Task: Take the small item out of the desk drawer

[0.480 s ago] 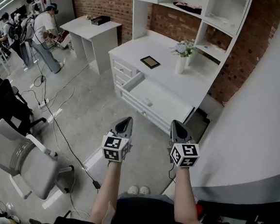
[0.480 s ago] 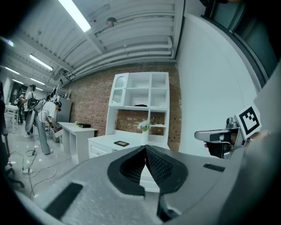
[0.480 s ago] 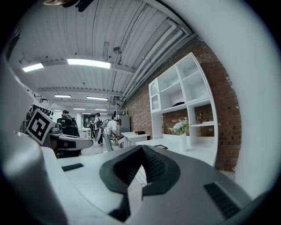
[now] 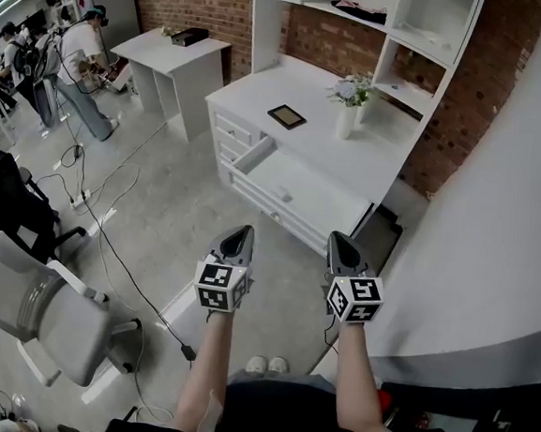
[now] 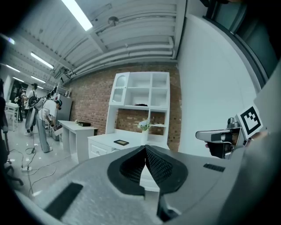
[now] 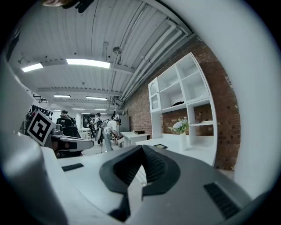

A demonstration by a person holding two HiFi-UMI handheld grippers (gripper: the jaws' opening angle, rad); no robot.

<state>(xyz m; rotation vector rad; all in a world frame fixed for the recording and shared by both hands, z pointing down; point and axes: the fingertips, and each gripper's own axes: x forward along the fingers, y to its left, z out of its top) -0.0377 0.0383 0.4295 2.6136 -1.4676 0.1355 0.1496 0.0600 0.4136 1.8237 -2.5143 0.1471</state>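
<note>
A white desk (image 4: 262, 92) with a shelf unit stands ahead on the floor, its wide top drawer (image 4: 303, 191) pulled open. A small pale item (image 4: 283, 195) lies inside the drawer. Both grippers hang in the air well short of the desk, side by side and pointing at it. My left gripper (image 4: 242, 233) is shut and empty, its pads (image 5: 151, 162) meeting at the tip. My right gripper (image 4: 338, 240) is shut too, with nothing between its pads (image 6: 153, 165). In each gripper view the other gripper shows at the edge, and the desk (image 5: 109, 143) stands far beyond the jaws.
On the desk top lie a dark flat tablet (image 4: 288, 117) and a white vase with flowers (image 4: 348, 109). A second white table (image 4: 171, 56) stands to the left. A grey office chair (image 4: 45, 313) and floor cables (image 4: 109, 234) are nearby on the left. A curved white wall (image 4: 495, 230) runs along the right. People stand far left.
The desk has shifted slightly up and left in the head view. Both grippers keep the same pose and stay shut.
</note>
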